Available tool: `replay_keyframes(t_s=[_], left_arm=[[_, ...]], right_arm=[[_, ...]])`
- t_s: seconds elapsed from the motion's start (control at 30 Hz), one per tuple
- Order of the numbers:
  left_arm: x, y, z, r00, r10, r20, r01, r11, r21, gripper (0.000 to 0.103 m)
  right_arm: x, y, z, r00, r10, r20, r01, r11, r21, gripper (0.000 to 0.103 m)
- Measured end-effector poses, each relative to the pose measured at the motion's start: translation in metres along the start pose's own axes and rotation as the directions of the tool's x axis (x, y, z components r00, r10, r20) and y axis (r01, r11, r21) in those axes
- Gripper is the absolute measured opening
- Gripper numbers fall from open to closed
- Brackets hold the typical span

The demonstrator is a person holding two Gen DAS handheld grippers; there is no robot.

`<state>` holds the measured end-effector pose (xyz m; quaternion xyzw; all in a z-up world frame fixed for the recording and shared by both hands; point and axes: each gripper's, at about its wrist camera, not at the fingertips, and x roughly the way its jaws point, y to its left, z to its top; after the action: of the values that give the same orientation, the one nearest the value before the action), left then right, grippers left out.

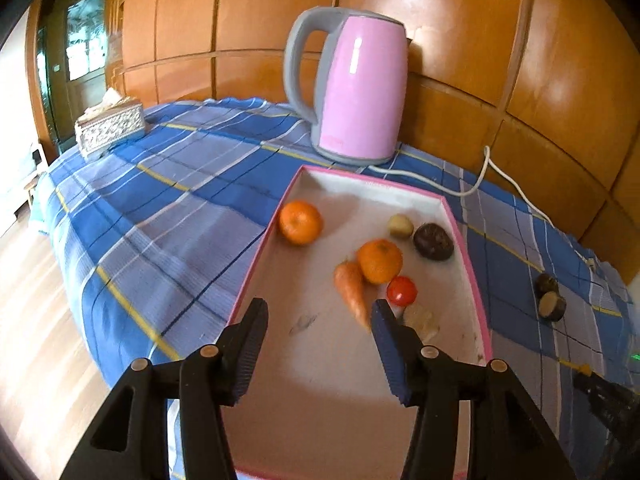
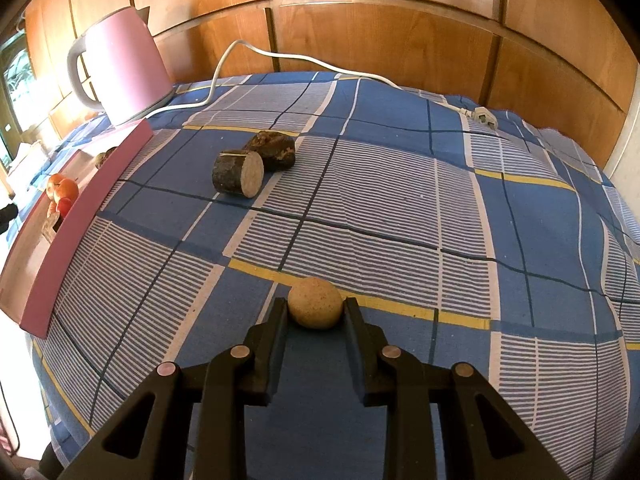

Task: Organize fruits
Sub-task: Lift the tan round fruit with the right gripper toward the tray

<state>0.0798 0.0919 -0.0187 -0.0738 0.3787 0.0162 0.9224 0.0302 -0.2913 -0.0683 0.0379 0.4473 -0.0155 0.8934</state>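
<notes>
Two oranges, a carrot and a tomato lie in the pink-rimmed tray on the surface's blue plaid cloth. Left gripper hovers over the tray's near end, fingers apart and empty. Right gripper has its fingers clamped on a tan round fruit resting on the cloth.
</notes>
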Motion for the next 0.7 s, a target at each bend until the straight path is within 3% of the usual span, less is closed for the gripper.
replay_keyframes(t_s=[0.23,0.7], left_arm=[[-0.006,0.002,-0.013,1.000,0.009,-0.010,-0.010,1.000,-0.008,0.062],[-0.013,-0.011,-0.016,1.000,-0.020,-0.006,0.020,1.000,0.022,0.067]], right_arm=[[-0.002,0.000,0.000,1.000,0.001,-0.004,-0.001,1.000,0.011,0.027],[-0.011,0.023,-0.004,0.999,0.047,-0.012,-0.047,0.999,-0.016,0.027]])
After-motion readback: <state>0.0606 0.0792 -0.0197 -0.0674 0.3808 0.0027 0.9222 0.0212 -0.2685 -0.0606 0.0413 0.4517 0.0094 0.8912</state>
